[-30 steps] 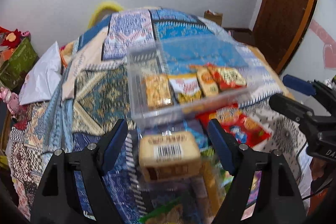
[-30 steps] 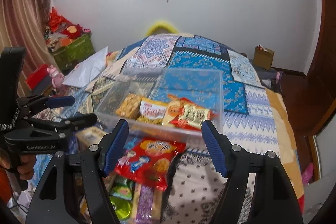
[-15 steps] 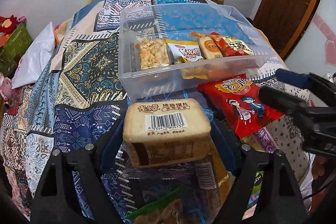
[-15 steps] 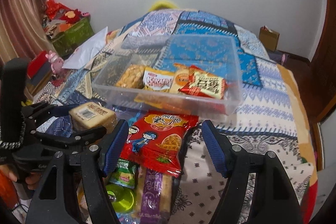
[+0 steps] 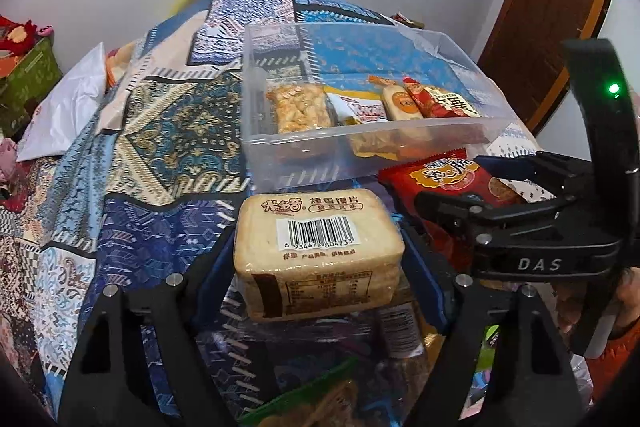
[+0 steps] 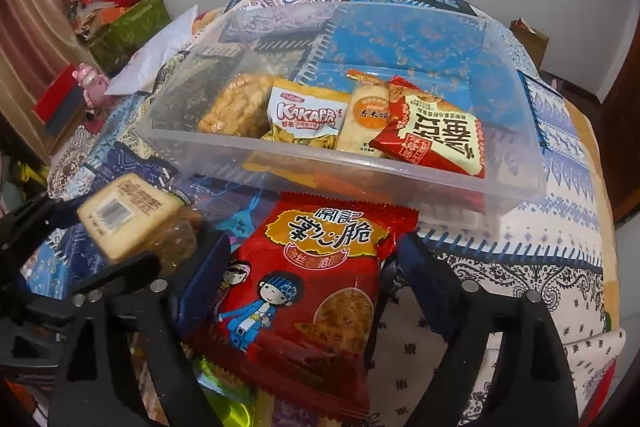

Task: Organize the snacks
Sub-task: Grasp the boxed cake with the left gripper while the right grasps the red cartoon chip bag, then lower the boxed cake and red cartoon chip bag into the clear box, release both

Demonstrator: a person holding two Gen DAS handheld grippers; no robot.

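Left hand-held gripper (image 5: 318, 259) astride beige pack (image 5: 318, 235), pad contact unclear. Right hand-held gripper (image 6: 310, 279) just widened, straddling red bag (image 6: 308, 291), not gripping. Bin (image 6: 360, 163) behind.

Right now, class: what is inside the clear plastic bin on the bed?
The clear plastic bin holds four packets along its near wall: a golden snack bar, a white KAKA bag, a rice cracker and a red packet. Their lower parts blur behind the wall.
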